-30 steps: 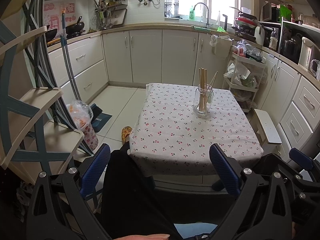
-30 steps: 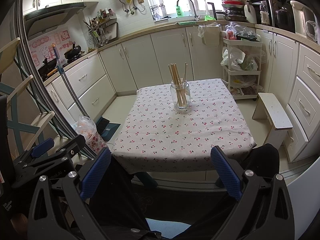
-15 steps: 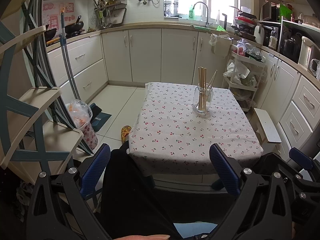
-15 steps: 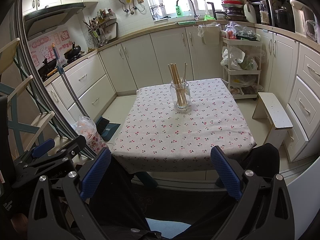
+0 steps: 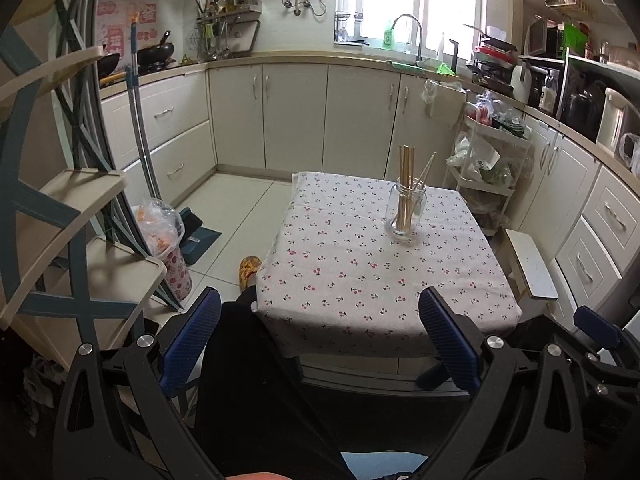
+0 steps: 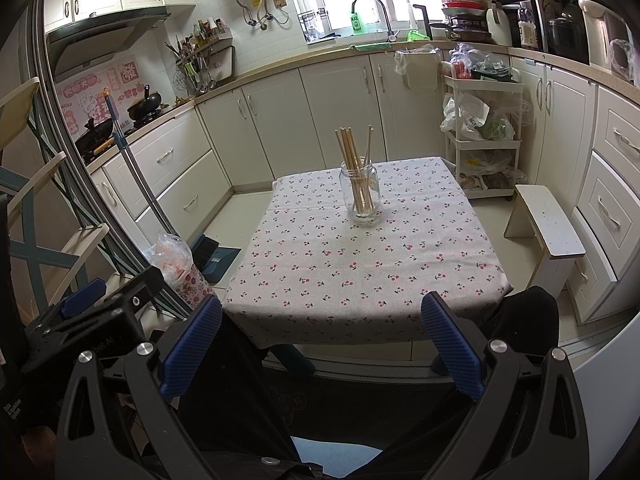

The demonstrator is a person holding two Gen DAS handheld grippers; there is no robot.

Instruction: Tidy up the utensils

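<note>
**Both grippers idle, chopsticks already in the jar**

Left hand-held gripper [image 5: 319, 342]: blue pads spread wide, nothing between them, held low at the near edge of the surface above the person's dark trousers. Right hand-held gripper [image 6: 320, 346]: likewise spread and empty, just beside the left, whose frame shows at the left edge of the right wrist view. Both point forward at the table, well apart from the work; reads as a rest or retreat pose.

Chopsticks [image 6: 354, 168]: a bundle standing on end in a clear glass jar [image 6: 360, 200], leaning against its rim, one tilted off to the right. Upright storage suggests the sorting is largely done; no loose utensils visible.

Surface [image 6: 360, 272]: low table under a cherry-print cloth, jar toward the far side, otherwise bare. Room: kitchen, cream cabinets [image 5: 296, 116] along the back wall, sink under the window, a white stool [image 6: 552, 232] to the right, a mop leaning at the left.
</note>
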